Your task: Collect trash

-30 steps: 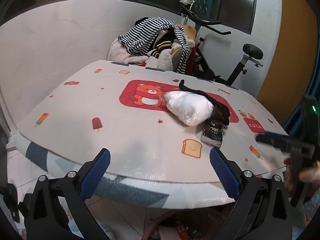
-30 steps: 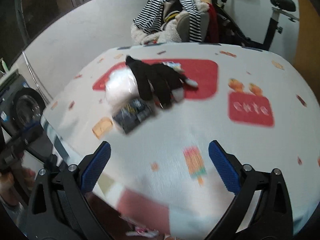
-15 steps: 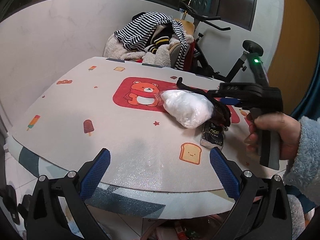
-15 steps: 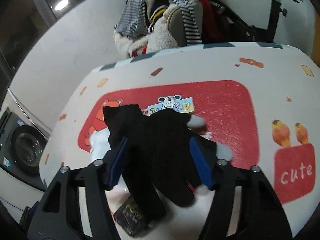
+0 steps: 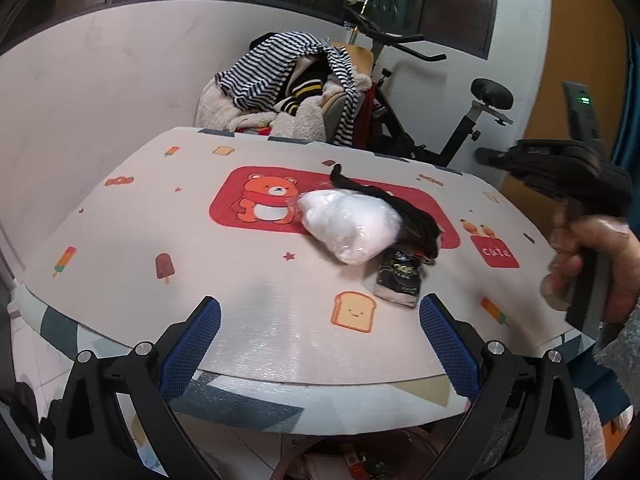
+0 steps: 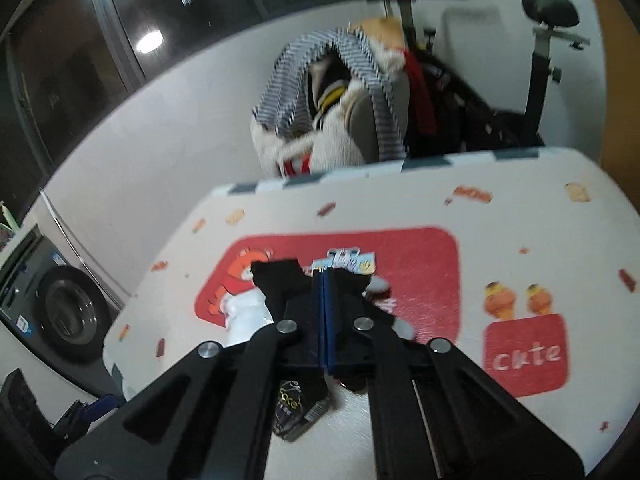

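Note:
On the cartoon-print table point(image 5: 120, 240) lie a clear bag of white stuff point(image 5: 350, 230), a black glove point(image 5: 416, 220) behind it and a dark snack packet point(image 5: 400, 278). My left gripper point(image 5: 318, 344) is open and empty, held off the table's near edge. In the right wrist view my right gripper point(image 6: 325, 312) has its blue pads pressed together above the black glove point(image 6: 280, 284); nothing shows between them. The dark packet point(image 6: 298, 410) and white bag point(image 6: 244, 318) lie under it. A blue-white wrapper point(image 6: 350, 262) lies beyond the glove.
A chair piled with striped and fleecy clothes point(image 5: 288, 92) stands behind the table, with an exercise bike point(image 5: 440, 120) to its right. A washing machine point(image 6: 60, 312) stands left of the table. A bin with rubbish point(image 5: 360, 458) sits under the near edge.
My right gripper has shut its fingers fully and pulled back to the right, above the glove. The glove and other items lie where they were. My left gripper has stayed open.

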The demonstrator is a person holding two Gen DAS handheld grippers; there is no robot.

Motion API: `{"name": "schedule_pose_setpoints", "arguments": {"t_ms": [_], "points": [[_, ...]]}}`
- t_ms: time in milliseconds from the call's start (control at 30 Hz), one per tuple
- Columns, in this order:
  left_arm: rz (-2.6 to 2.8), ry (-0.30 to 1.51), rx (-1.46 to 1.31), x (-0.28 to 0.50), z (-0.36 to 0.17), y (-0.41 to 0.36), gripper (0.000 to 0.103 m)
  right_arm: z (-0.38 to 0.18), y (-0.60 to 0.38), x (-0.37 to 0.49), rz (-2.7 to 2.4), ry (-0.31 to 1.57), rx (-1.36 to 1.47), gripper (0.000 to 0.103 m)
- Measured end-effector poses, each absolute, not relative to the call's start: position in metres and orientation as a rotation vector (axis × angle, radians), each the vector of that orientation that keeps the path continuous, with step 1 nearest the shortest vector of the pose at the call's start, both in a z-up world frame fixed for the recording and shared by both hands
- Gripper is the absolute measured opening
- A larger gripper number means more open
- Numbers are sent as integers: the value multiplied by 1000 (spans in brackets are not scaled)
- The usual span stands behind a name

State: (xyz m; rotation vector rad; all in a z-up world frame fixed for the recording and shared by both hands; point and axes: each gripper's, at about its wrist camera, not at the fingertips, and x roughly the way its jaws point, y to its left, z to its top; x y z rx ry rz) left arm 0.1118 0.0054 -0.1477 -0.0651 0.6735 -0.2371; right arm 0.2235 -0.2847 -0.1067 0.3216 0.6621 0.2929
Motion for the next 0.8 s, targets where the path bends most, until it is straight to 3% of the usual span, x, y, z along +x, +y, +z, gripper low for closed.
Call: {"name": "schedule_pose_setpoints", "arguments": {"t_ms": [200, 533, 800], "points": [[-260, 693, -66, 106, -147, -4, 97, -98, -328, 175, 318, 600, 332, 5], [-351, 774, -37, 125, -163, -45, 97, -174, -380, 129, 219, 755, 372, 5], [-330, 839, -59, 170, -184, -64, 96, -190, -375, 132, 238, 789, 391, 5]]}}
